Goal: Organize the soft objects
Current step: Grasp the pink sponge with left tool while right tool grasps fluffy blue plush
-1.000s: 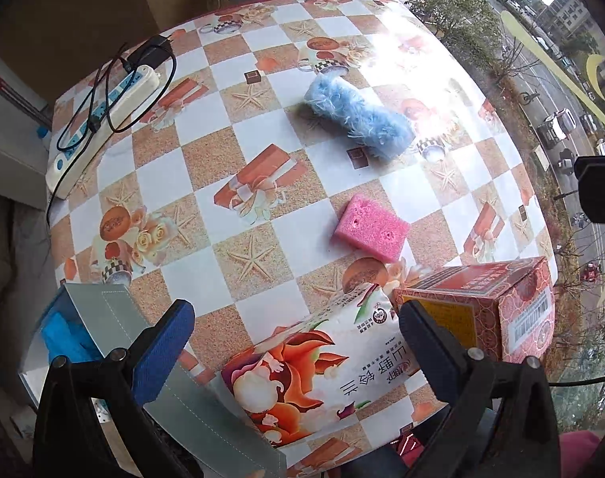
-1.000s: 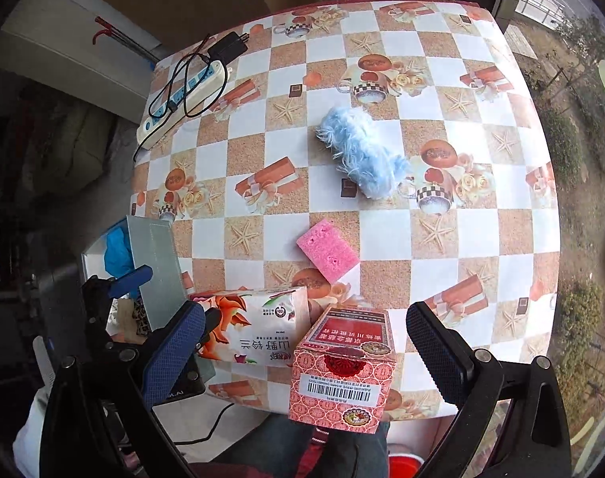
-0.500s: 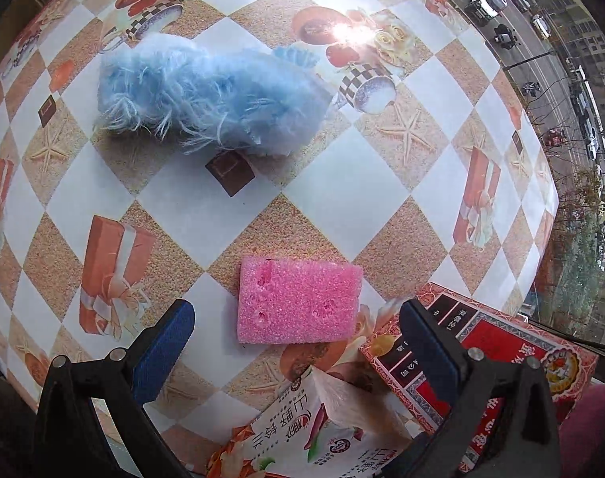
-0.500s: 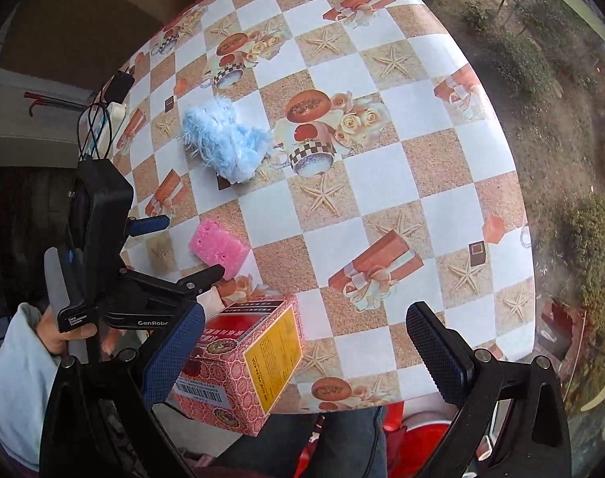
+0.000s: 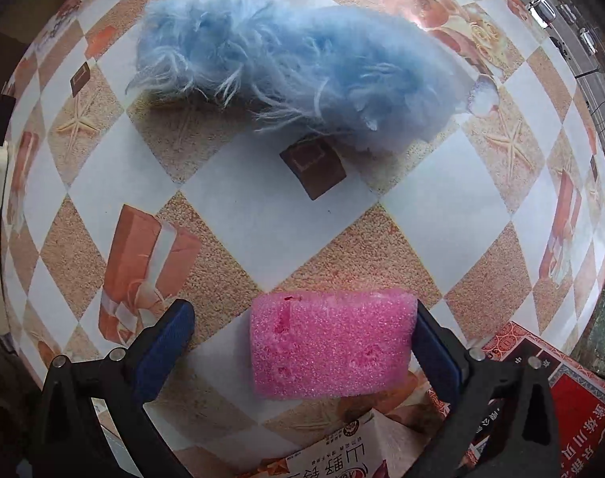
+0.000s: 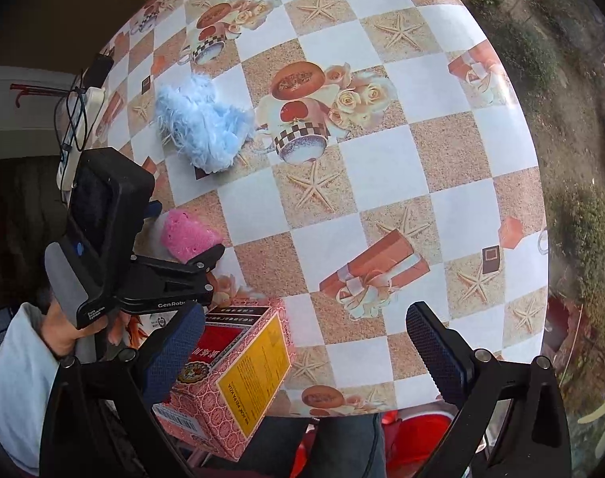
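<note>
A pink sponge (image 5: 330,342) lies on the patterned table, between the fingers of my open left gripper (image 5: 298,342). The right pad touches or nearly touches the sponge's right end; the left pad stands apart from it. A fluffy blue soft object (image 5: 294,67) lies farther off on the table. In the right wrist view the left gripper (image 6: 183,239) is around the sponge (image 6: 185,235), with the blue fluffy object (image 6: 203,127) beyond it. My right gripper (image 6: 302,342) is open and empty above the table's near edge.
A red carton (image 6: 227,378) stands at the table's near edge by my right gripper's left finger. A tissue pack (image 5: 342,454) lies just behind the sponge. A white power strip (image 6: 79,127) with black cable lies at the far left edge.
My left gripper has moved forward and down, so the pink sponge now lies between its fingers. The right gripper has swung right, away from the boxes.
</note>
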`<control>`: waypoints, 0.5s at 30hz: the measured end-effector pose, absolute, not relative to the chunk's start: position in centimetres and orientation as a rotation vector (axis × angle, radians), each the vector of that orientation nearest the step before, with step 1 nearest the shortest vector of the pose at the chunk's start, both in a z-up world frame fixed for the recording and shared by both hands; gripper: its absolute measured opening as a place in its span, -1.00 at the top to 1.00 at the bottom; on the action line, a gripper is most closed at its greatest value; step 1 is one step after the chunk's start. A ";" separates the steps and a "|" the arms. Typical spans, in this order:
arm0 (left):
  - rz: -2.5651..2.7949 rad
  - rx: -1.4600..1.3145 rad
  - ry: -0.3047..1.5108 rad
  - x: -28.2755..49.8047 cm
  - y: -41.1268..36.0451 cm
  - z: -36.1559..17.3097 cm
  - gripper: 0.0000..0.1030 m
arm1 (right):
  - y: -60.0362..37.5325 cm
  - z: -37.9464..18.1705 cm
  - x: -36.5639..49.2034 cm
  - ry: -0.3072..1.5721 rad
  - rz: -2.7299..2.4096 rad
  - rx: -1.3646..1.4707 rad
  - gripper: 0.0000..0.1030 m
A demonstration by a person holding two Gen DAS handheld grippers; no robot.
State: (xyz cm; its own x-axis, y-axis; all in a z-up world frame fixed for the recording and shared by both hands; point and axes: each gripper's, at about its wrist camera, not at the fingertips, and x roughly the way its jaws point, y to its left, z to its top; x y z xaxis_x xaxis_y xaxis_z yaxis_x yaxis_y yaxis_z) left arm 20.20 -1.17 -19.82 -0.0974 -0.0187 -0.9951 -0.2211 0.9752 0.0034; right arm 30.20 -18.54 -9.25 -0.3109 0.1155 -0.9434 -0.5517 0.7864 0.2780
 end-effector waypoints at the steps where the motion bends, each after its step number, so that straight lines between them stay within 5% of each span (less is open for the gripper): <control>1: 0.207 -0.215 1.654 19.9 -0.1 -19.8 -1.00 | -18.3 -9.4 30.2 1.772 0.692 -0.344 -0.98; 15: 0.409 -0.496 1.547 15.3 5.6 -18.9 -1.00 | -10.4 -11.1 30.1 1.613 0.792 -0.553 -0.98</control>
State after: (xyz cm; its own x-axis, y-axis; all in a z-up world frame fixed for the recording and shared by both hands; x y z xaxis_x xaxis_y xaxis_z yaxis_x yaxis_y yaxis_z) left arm 15.35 5.64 -18.90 -0.0077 -0.0591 -0.9982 -0.5451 0.8372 -0.0453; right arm 30.10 -10.37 -11.06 -0.1912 0.0721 -0.9789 -0.7304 0.6558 0.1910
